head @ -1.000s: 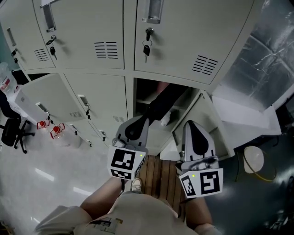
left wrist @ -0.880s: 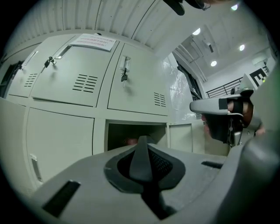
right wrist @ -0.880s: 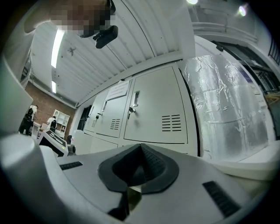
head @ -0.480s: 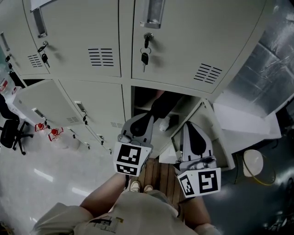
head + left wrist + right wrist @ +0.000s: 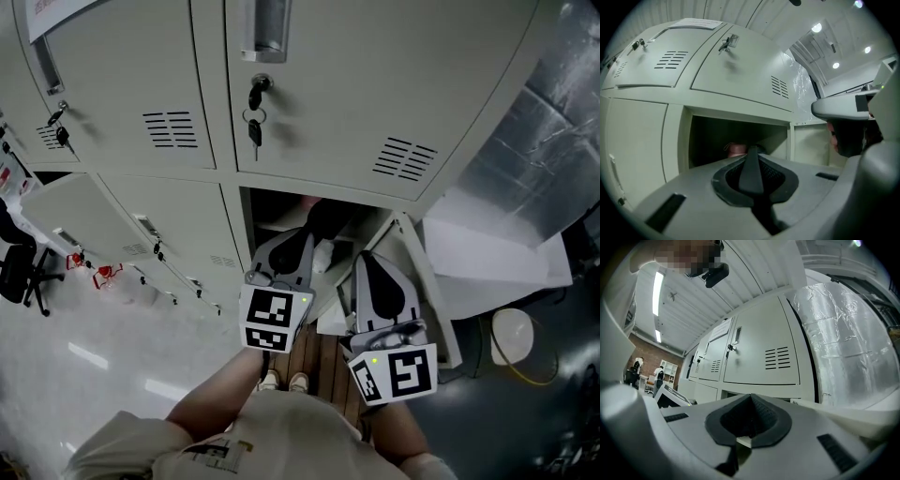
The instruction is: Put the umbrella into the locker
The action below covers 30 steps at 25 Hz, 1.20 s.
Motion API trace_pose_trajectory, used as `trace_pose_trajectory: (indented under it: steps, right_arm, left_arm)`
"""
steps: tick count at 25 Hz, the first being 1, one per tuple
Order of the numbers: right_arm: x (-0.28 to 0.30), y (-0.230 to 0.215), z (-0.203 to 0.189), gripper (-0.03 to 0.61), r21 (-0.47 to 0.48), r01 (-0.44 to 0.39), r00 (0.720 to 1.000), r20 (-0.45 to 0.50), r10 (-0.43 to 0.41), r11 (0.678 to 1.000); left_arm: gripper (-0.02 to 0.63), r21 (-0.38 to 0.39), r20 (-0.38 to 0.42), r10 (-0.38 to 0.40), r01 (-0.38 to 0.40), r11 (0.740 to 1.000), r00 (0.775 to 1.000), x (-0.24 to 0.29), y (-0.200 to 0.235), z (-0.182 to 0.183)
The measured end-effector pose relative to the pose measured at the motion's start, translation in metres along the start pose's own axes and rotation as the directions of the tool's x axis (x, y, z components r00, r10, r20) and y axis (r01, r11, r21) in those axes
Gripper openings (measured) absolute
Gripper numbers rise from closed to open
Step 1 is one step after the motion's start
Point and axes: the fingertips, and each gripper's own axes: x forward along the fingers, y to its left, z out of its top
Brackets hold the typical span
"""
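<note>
Head view: the black folded umbrella [image 5: 325, 217] is lying inside the open, pale metal locker [image 5: 370, 223], its long axis pointing inward. Left gripper view: the left gripper [image 5: 751, 152] is pressing its ribbed jaws together at the locker's mouth. Right gripper view: the right gripper [image 5: 750, 399] is clenching on nothing.

Your left gripper [image 5: 302, 236] and right gripper [image 5: 364, 260] are both grey shells with black teardrop insets. Each has a white cube [image 5: 274, 320] of black square markers and a tiny green light. You're in beige clothes [image 5: 272, 431] and pale shoes [image 5: 284, 382].
</note>
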Motion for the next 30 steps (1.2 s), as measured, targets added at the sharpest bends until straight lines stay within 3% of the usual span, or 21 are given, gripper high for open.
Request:
trace_pose_trajectory:
  steps: [8, 30]
  right_arm:
    - [0.008, -0.009, -0.002, 0.006, 0.042, -0.003, 1.000, 0.027, 0.002, 0.999]
    - [0.025, -0.031, -0.057, 0.008, 0.106, 0.079, 0.993, -0.100, -0.069, 0.991]
  left_arm:
    - [0.014, 0.013, -0.032, 0.015, -0.015, 1.000, 0.999, 0.025, -0.004, -0.009]
    - [0.015, 0.057, -0.073, 0.045, -0.041, 0.998, 0.996, 0.078, 0.000, -0.040]
